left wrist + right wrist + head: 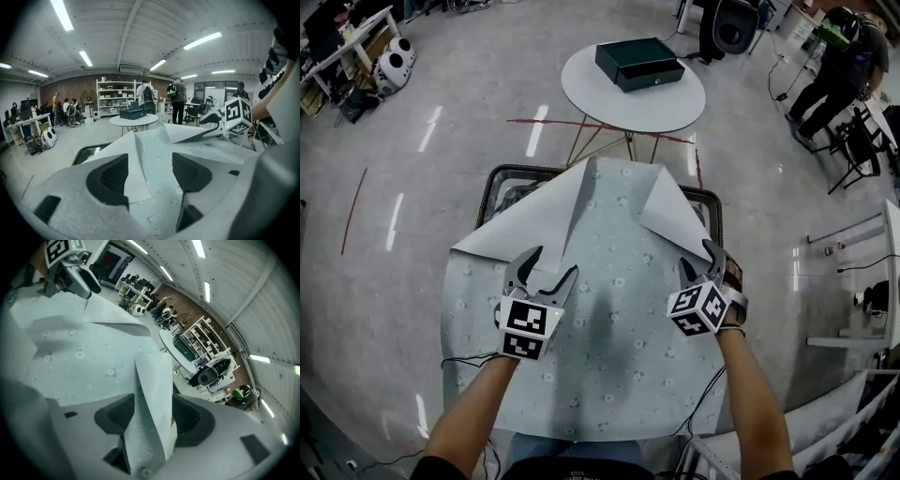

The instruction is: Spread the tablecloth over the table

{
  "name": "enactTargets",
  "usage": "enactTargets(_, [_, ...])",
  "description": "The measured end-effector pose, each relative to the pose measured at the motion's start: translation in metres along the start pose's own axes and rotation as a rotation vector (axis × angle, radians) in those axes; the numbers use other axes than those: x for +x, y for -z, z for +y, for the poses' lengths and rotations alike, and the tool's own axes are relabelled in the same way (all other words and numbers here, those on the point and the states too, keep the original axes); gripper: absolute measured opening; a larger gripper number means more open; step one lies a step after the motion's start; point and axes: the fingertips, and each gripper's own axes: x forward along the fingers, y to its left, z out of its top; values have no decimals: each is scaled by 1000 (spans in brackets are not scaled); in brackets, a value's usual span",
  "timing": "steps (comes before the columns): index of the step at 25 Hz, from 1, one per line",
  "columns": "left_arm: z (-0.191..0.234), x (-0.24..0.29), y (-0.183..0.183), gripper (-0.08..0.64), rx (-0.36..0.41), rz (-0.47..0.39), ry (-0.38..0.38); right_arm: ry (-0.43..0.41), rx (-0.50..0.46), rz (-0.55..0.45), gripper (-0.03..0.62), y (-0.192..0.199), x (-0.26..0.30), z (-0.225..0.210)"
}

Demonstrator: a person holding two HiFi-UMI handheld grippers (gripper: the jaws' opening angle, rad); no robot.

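A pale blue flowered tablecloth (609, 328) covers the table, whose dark rim (508, 172) shows at the far side. Both far corners are folded back, white side up: a left flap (534, 220) and a right flap (670, 211). My left gripper (546, 272) is open at the left flap's near edge, and that flap (124, 159) lies between its spread jaws (150, 176). My right gripper (701, 262) is shut on the right flap's edge, with a strip of cloth (152, 394) pinched between its jaws (150, 416).
Just beyond the table stands a round white table (591, 84) carrying a dark green box (639, 64). A person (839, 66) and chairs are at the far right, desks and a panda-like toy (394, 61) at the far left. Cables trail on the floor near me.
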Motion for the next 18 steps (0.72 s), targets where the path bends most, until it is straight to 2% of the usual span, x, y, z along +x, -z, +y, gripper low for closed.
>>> enactTargets(4, [-12,12,3,304,9,8,21,34,-88,32,227,12,18,1])
enactTargets(8, [-16,17,5,302,-3,15,22,71,-74,25,149,18,22,-8])
enactTargets(13, [-18,23,5,302,-4,24,19,84,34,-13,121,19,25,-27])
enactTargets(18, [-25,31,4,301,3,37,28,85,235,-42,103,28,30,-49])
